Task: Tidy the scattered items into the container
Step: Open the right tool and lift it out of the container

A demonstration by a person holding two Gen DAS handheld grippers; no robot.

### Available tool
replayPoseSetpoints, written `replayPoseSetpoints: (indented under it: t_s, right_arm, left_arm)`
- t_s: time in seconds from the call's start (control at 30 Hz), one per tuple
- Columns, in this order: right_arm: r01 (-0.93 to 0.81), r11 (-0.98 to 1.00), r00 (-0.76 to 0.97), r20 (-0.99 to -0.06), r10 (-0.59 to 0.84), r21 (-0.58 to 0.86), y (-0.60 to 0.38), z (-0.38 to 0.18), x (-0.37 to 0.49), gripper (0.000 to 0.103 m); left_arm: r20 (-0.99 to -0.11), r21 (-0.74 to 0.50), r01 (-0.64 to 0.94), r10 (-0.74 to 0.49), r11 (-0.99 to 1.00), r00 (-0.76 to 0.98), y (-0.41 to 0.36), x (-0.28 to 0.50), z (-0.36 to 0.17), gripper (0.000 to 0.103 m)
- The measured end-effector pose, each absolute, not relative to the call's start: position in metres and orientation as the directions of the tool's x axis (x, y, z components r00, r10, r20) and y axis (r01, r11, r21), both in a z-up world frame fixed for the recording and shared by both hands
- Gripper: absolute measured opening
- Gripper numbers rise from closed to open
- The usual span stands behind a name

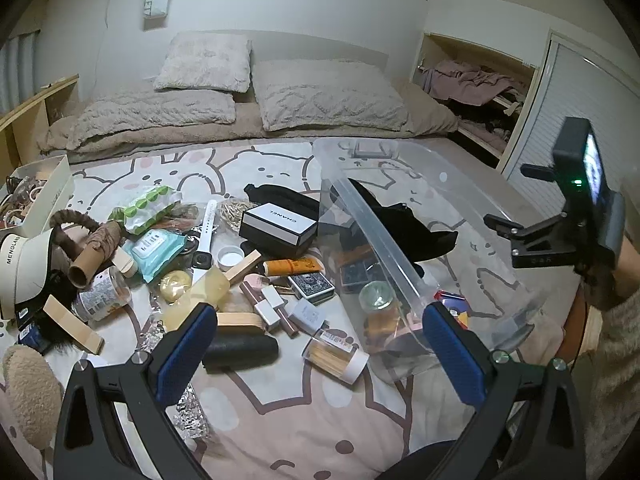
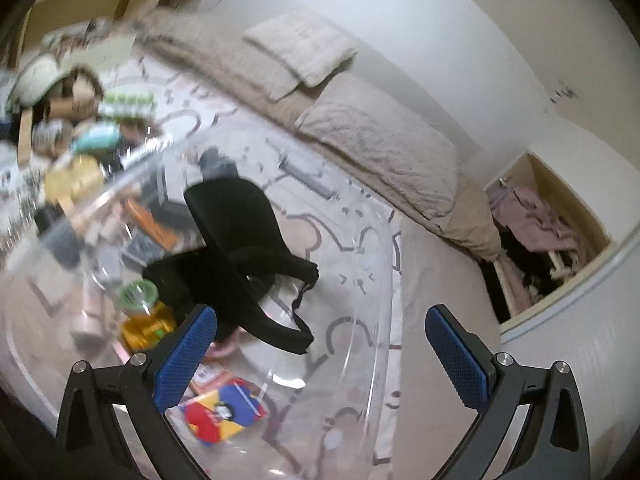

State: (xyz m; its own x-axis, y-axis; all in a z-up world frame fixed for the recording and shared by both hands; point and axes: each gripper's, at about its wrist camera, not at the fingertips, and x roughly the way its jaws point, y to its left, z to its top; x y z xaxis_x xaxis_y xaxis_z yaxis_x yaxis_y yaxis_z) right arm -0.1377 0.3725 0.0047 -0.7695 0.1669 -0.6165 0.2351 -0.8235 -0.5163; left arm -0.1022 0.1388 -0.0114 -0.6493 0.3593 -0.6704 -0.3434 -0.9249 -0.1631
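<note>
a bedroom, with beige pillows (image 1: 324,94) lined up against a white wall and a cartoon-print blanket (image 1: 280,420) spread in front of them as the work surface. an open closet nook (image 1: 476,92) stuffed with clothes sits at the right.

the left gripper (image 1: 320,352) has its blue-padded fingers (image 1: 186,354) spread wide, with nothing between them and nothing touching them; it hangs above the near end of the clutter. the right gripper (image 2: 320,354) is likewise fully apart and empty, poised over the clear plastic container (image 1: 404,276), its pads clear of the rim. the right-wrist view is blurred on its left side.

the container lies on the blanket to the right of the scattered heap, its long axis running from the near edge away toward the pillows, open side up. inside it, a black garment (image 2: 236,236) is draped across the middle with a strap trailing toward the near end; a green-lidded jar (image 2: 140,300) with yellow contents lies beside it, and a red, yellow and blue card pack (image 2: 222,412) rests at the near end.

left of the container the heap remains: a black and white chanel box (image 1: 278,224), a deck of blue playing cards (image 1: 312,286), an orange tube (image 1: 294,267) lying crosswise, a white smartwatch (image 1: 204,240) stretched lengthwise toward the pillows, a pack of wet wipes (image 1: 156,250), a jar of toothpicks (image 1: 336,356) on its side, and a white visor cap (image 1: 24,268) at the far left.
</note>
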Motion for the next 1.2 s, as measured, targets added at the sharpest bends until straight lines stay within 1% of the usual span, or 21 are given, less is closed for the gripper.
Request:
replayPoseSetpoints:
  t_s: [0.33,0.5,0.7,1.0,1.2]
  right_arm:
    - [0.111,-0.945,-0.809,-0.580,0.093,-0.307,0.385,0.023,-0.088,0.103]
    - [0.084,-0.967,-0.828,-0.557,0.067,-0.241,0.385,0.024,-0.063,0.103]
    - [0.050,-0.974,-0.851,-0.520,0.073,-0.219,0.380,0.026,-0.034,0.103]
    - [0.016,-0.985,-0.868,-0.492,0.071,-0.170,0.375,0.022,-0.010,0.103]
    - [0.001,-0.990,-0.899,-0.434,0.060,-0.140,0.366,0.028,0.003,0.103]
  left_arm:
    - [-0.652,-0.144,-0.342,0.349,-0.929,-0.674,0.137,-0.088,0.000,0.103]
    - [-0.647,-0.130,-0.330,0.333,-0.935,-0.686,0.133,-0.081,0.002,0.103]
    - [-0.637,-0.120,-0.304,0.308,-0.945,-0.706,0.125,-0.072,0.001,0.103]
    - [-0.617,-0.110,-0.271,0.279,-0.956,-0.736,0.108,-0.057,-0.003,0.103]
    - [-0.602,-0.101,-0.211,0.229,-0.972,-0.765,0.084,-0.051,-0.001,0.103]
